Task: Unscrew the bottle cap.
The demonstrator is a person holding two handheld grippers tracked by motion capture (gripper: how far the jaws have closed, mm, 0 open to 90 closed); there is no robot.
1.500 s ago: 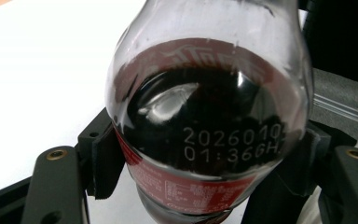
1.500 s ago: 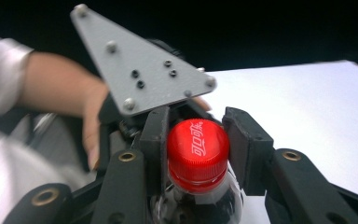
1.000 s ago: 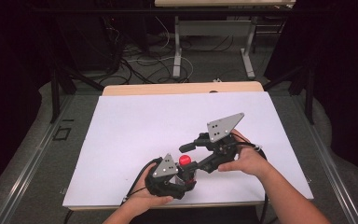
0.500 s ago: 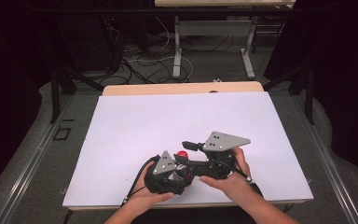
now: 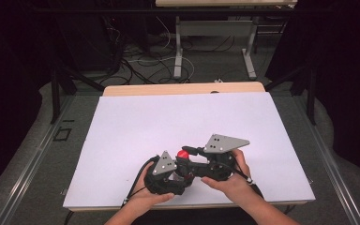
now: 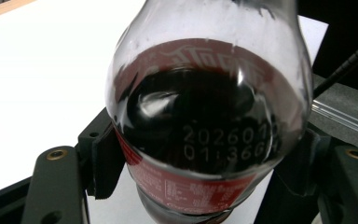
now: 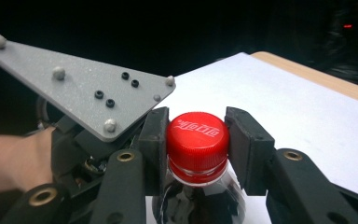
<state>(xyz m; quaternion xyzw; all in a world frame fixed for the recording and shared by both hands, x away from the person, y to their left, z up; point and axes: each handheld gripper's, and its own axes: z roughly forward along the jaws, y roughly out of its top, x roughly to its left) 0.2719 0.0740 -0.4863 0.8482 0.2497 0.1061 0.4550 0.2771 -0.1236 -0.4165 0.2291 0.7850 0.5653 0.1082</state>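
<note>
Left gripper [image 5: 168, 176] at the near table [image 5: 122, 122] edge, jaws clamped on the cola bottle [image 6: 205, 130] body; bottle upright; right gripper [image 7: 196, 140] jaws closed against the red cap [image 7: 196, 137]; white sheet beyond.

The bottle [image 6: 209, 126] is seen as clear, glossy plastic, and its red cap [image 7: 197, 140] as ribbed plastic (smooth on top). A matt white sheet [image 5: 168, 122] is laid over the wooden table [image 5: 183, 88].
</note>
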